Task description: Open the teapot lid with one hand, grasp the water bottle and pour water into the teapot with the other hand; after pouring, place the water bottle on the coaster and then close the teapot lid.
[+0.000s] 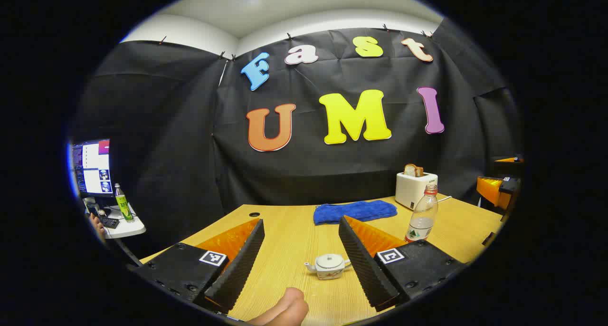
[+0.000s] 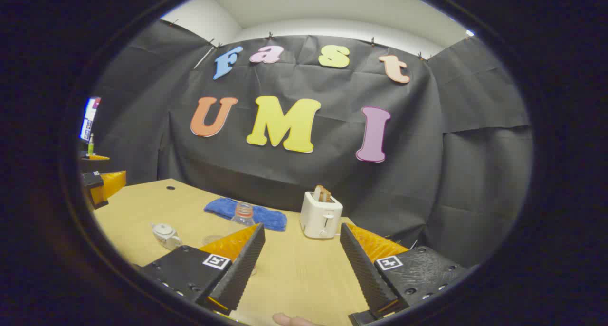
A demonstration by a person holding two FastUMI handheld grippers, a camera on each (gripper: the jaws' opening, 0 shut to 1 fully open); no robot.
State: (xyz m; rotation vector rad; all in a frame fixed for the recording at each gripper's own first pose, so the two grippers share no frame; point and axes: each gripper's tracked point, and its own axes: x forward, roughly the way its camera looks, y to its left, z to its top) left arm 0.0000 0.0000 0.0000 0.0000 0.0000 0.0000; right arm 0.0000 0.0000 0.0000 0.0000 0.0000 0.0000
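Observation:
A small white teapot (image 1: 327,265) with its lid on stands on the wooden table (image 1: 285,240). In the left gripper view it sits low between the fingers of my left gripper (image 1: 301,221), close to the right-hand finger and not touched. That gripper is open. A clear water bottle (image 1: 422,214) with an orange cap stands upright to the right. In the right gripper view the teapot (image 2: 165,234) is at the left and the bottle (image 2: 243,214) is partly hidden behind a finger. My right gripper (image 2: 302,227) is open and holds nothing. A faint round disc (image 2: 213,239) lies beside the bottle.
A white toaster (image 2: 321,215) with bread stands at the back of the table, and a blue cloth (image 1: 355,211) lies beside it. A side desk with a monitor (image 1: 92,167) and a green bottle (image 1: 123,202) is off to the left. A thumb (image 1: 285,311) shows at the bottom.

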